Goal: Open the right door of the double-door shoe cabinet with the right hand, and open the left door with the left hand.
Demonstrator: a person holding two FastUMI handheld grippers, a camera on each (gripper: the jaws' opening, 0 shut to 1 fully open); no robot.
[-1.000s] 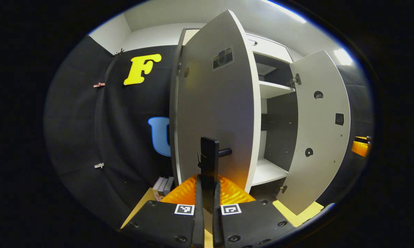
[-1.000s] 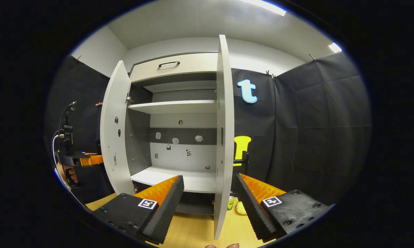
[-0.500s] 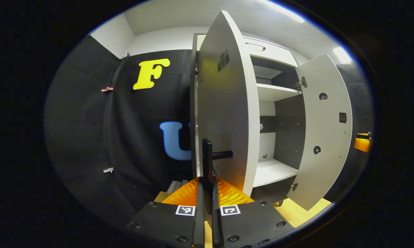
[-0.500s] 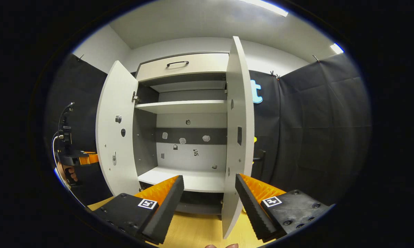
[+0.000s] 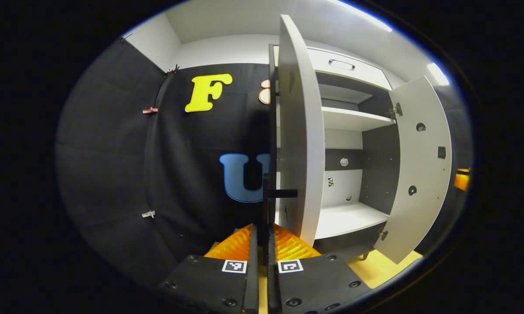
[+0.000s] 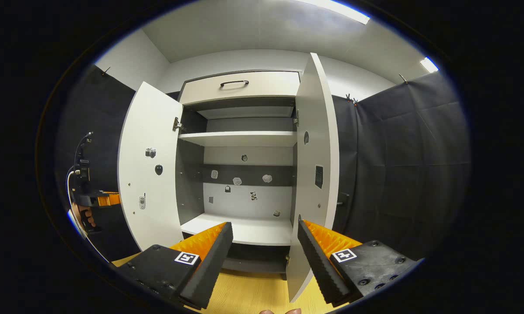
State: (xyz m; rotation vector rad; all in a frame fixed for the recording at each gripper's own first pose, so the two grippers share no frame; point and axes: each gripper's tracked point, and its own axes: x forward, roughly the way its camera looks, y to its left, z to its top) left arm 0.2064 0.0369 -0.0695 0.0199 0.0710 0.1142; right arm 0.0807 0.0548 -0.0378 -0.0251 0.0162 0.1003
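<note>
My left hand-held gripper [image 5: 262, 244] was pinched tight on the left door's handle [image 5: 270, 196], a dark upright bar running straight up from between the fingers. The left door [image 5: 299, 131] stood edge-on just right of the grip, swung far out from the shoe cabinet [image 6: 240, 144]. I judged any further swing would go to that gripper's left. My right hand-held gripper [image 6: 264, 244] was spread wide, holding nothing, facing the shelves [image 6: 238, 138]; the right door [image 6: 316, 165] stood open just beside its right finger.
</note>
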